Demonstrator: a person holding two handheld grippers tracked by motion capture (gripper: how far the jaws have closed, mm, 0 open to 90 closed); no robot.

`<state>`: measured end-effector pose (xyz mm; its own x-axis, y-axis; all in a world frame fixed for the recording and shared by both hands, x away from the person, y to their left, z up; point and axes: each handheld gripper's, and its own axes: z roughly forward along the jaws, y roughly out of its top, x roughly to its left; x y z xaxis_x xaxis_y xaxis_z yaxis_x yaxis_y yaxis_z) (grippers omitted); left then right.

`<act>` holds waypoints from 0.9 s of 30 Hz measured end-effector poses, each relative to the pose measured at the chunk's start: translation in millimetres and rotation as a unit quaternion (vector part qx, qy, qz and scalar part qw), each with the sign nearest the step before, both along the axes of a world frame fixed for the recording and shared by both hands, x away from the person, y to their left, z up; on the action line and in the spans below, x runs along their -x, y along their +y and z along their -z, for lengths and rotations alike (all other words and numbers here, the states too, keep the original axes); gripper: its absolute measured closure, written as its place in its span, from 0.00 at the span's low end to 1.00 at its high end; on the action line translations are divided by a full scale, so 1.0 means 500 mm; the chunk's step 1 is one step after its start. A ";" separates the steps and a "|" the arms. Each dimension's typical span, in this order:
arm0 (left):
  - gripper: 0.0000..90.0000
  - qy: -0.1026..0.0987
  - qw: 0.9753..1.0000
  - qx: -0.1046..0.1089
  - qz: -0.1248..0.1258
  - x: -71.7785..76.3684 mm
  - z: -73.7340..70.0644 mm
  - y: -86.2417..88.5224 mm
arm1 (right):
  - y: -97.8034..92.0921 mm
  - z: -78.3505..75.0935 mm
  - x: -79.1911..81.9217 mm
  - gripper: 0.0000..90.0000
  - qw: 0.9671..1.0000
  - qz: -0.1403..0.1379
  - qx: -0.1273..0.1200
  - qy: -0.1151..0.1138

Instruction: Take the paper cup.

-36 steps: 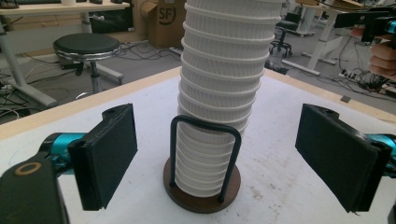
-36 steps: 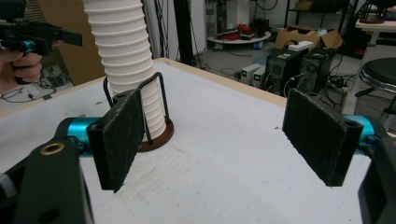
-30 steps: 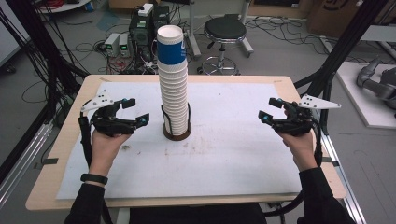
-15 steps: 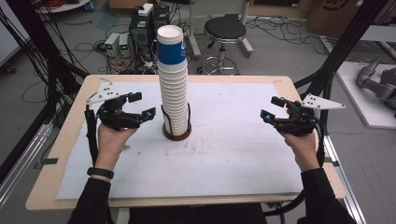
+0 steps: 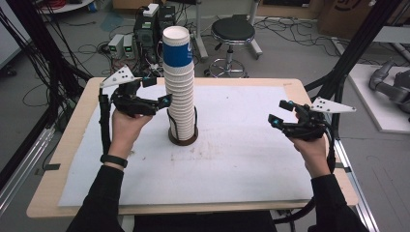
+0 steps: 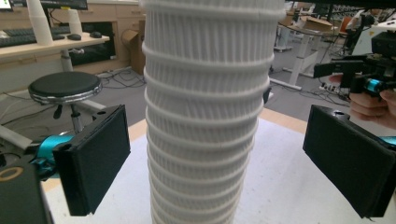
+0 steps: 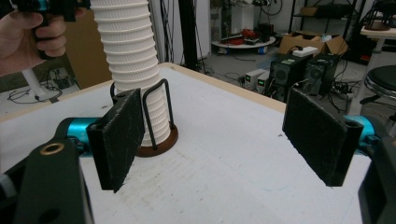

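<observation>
Cables, a black stool [image 5: 233, 32] and stacked electronics crowd the workshop floor behind a wooden table [image 5: 77, 104] covered by a white sheet [image 5: 241, 164]. At the sheet's middle, toward its far edge, a tall stack of ribbed white paper cups [image 5: 180, 104] stands upright in a round brown base [image 5: 183, 140] with black wire uprights; the top cup wears a blue band. The left gripper [image 5: 157, 92] is raised beside the stack about halfway up, its jaws spread wide with one on either side of the cups and neither touching them. In the left gripper view the stack [image 6: 205, 116] runs past the top and bottom edges, so its top and its base are cut off, and it hides much of the table beyond. The right gripper [image 5: 282, 112] hangs well apart near the table's right edge, jaws also spread and holding nothing. Its own view frames the base [image 7: 156, 142] beside its left jaw, with the stack's top cut off. Bare sheet lies open between the right gripper and the stack, and along the near edge.
</observation>
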<state>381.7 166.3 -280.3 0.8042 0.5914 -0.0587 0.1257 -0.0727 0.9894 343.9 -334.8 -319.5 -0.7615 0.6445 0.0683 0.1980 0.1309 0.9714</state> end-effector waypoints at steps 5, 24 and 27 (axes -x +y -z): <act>0.08 -0.003 1.000 0.001 0.004 -0.009 -0.014 -0.010 | 0.001 -0.001 0.003 0.24 1.000 -0.002 0.001 -0.001; 0.08 -0.001 1.000 -0.013 0.016 -0.050 -0.047 -0.043 | 0.004 0.000 0.003 0.24 1.000 -0.007 0.001 0.001; 0.08 -0.001 1.000 -0.012 0.018 -0.055 -0.045 -0.048 | 0.004 0.000 0.003 0.24 1.000 -0.008 0.001 0.003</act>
